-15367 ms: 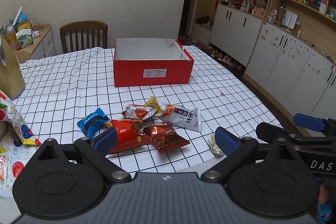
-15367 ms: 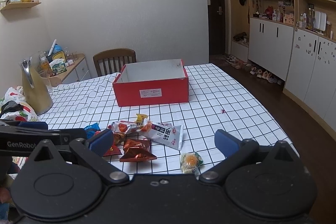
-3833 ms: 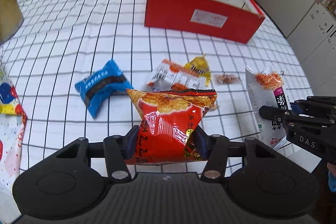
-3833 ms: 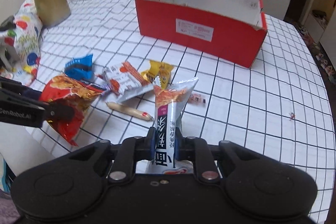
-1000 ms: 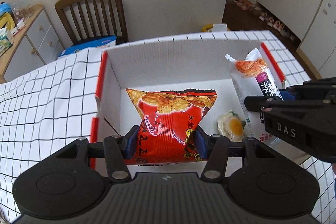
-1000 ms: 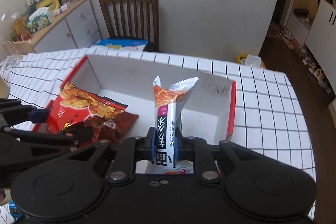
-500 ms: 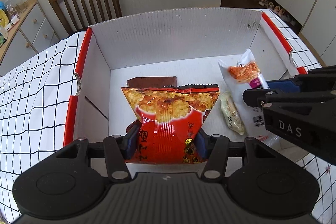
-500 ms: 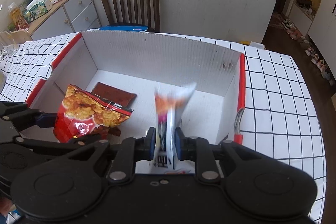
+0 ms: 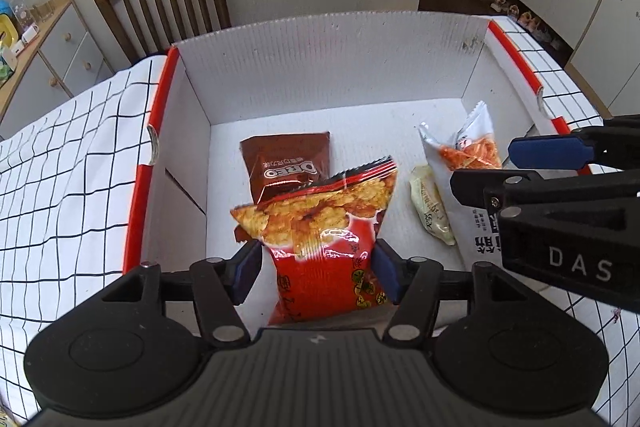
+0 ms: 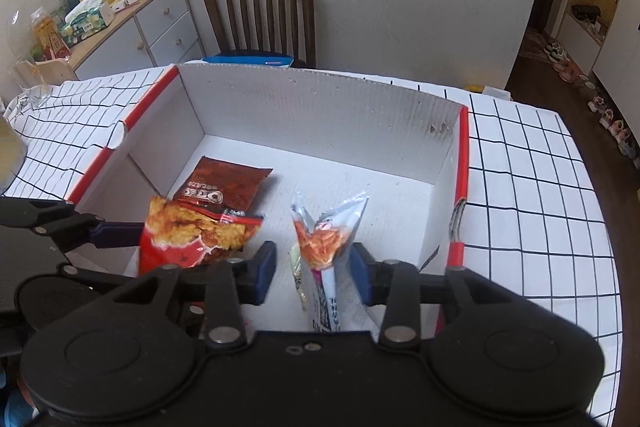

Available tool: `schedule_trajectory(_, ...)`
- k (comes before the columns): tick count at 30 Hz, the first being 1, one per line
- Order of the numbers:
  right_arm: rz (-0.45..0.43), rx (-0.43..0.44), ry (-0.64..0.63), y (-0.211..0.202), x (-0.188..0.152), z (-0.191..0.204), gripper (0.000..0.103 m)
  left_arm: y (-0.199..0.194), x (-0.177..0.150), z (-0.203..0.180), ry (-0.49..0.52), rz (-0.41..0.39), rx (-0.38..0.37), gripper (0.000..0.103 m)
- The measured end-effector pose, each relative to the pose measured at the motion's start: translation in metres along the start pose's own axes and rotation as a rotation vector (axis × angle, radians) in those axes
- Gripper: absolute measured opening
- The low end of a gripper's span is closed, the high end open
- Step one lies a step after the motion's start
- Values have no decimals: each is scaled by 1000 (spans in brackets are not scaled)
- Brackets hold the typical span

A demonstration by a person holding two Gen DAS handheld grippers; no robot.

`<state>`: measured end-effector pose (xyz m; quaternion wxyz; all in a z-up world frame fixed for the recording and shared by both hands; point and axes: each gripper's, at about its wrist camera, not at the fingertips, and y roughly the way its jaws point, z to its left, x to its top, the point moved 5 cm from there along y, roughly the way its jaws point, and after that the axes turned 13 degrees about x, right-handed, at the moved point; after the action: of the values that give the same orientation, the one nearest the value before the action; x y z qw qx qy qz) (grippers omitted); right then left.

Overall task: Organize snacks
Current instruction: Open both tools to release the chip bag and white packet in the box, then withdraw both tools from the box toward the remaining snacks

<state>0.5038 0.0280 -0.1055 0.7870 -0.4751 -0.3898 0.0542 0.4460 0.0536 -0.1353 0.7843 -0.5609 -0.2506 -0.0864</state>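
Observation:
Both grippers hang over the red box with white inner walls (image 9: 332, 55). The jaws of my left gripper (image 9: 316, 271) are opening. The red chip bag (image 9: 320, 227) stands tilted between them, with a gap at the left pad. My right gripper's (image 10: 313, 273) jaws are opening too. The white noodle-snack pack (image 10: 326, 239) leans loose between them on the box floor. A brown Oreo pack (image 9: 286, 163) and a small pale packet (image 9: 430, 203) lie on the floor of the box.
The box sits on a black-and-white checked tablecloth (image 10: 528, 187). A wooden chair (image 10: 260, 11) with a blue carton on its seat stands behind the table. A cluttered sideboard (image 10: 132, 19) is at the far left.
Both grippers have opened. The white pack has slipped free and dropped lower in the box. The red bag has tilted as the left pads drew apart.

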Motion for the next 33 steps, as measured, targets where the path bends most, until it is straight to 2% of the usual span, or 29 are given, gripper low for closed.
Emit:
schedule_trajectory(4, -21, -3, 1, -10, 1, 2, 48, -11, 2, 4, -16, -20, -1, 61)
schedule_trajectory(7, -36, -3, 8, -18, 0, 2, 50, -20, 3, 10, -38, -41, -5, 71)
schedule_trajectory(16, -92, -3, 17, -47, -2, 9, 57, -52, 1, 23, -63, -94, -5, 71)
schedule_trajectory(18, -105, -3, 17, -53, -3, 11, 63, -60, -1, 25, -61, -105, -5, 71)
schedule_trajectory(25, -137, 13, 10, -75, -7, 26, 66, -85, -11, 34, -64, -141, -20, 71)
schedule_trajectory(33, -188, 22, 3, -105, -17, 45, 79, -118, -30, 45, -71, -182, -39, 71)
